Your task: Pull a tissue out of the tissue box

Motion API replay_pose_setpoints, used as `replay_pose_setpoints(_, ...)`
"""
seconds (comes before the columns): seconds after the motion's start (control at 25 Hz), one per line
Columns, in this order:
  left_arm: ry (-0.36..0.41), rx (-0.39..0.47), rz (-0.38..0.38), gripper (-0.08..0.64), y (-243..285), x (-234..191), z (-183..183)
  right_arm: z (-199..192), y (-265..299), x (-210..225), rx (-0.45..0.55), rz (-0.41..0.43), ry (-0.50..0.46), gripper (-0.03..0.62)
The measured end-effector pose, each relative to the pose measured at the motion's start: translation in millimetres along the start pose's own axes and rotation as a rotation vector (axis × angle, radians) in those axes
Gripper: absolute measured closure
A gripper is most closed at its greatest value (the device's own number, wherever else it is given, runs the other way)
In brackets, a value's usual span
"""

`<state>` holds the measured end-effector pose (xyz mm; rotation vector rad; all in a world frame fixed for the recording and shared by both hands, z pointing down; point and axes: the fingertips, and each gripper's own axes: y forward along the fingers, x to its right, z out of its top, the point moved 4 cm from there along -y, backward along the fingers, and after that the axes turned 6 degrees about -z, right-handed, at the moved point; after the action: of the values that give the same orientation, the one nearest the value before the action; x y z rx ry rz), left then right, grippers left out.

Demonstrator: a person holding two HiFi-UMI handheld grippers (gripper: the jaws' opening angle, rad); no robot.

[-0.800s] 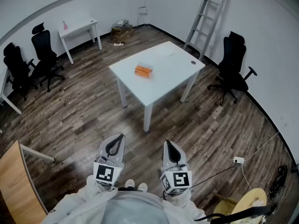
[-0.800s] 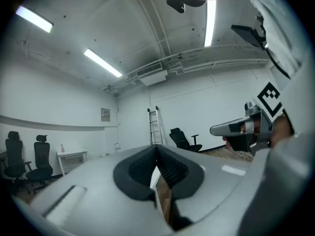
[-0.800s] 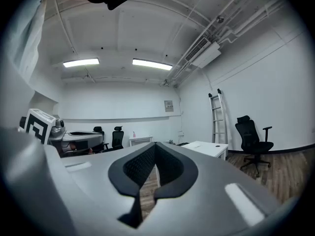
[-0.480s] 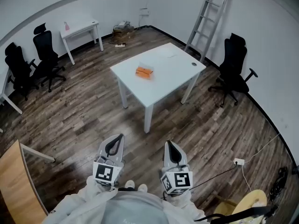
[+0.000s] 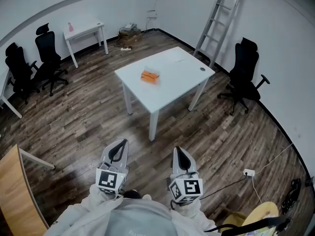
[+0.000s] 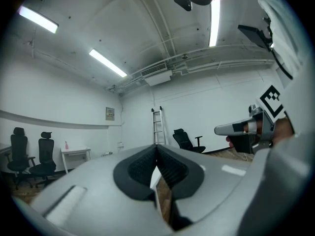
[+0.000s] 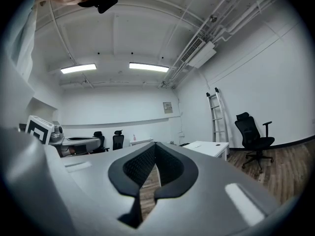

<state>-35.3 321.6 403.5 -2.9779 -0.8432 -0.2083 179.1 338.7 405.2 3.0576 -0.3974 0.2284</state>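
An orange tissue box [image 5: 150,76] lies on the white table [image 5: 177,82] in the middle of the room, far ahead of me. My left gripper [image 5: 119,147] and right gripper [image 5: 178,152] are held level side by side close to my body, well short of the table. Both are shut, tips together, with nothing between them. In the left gripper view the jaw tips [image 6: 156,151] meet and the right gripper [image 6: 246,129] shows at the right. In the right gripper view the tips [image 7: 155,149] meet too, with the table [image 7: 206,147] beyond.
A ladder [image 5: 216,21] leans on the far wall. A black office chair [image 5: 246,75] stands right of the table, two more [image 5: 29,68] at the left beside a small white desk [image 5: 84,31]. A wooden tabletop [image 5: 15,191] is near left. A cable and socket [image 5: 249,172] lie on the floor at right.
The view has shifted slightly, so the table sits a little lower-left in frame. Both grippers stay shut, side by side, in nearly the same place.
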Motion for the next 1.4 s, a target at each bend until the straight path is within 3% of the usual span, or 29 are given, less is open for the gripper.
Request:
replay_pose_setpoints(0.36,-0.007,-0.009,0.019,0.56,-1.7,2.7,-6.4,-4.2,0.8,1.0,-0.005,0.019,-0.005,0.592)
replay_pose_setpoints(0.68,-0.012,0.011,-0.001,0.56,27.4,-6.8,-8.5,-4.6,22.0,11.7,-0.012,0.008,-0.012,0.592)
replay_pose_setpoints(1.4,-0.009,0.001,-0.03,0.56,102.2,-71.7,-13.7,1.1,118.5,17.1,-0.025,-0.014,-0.01,0.592)
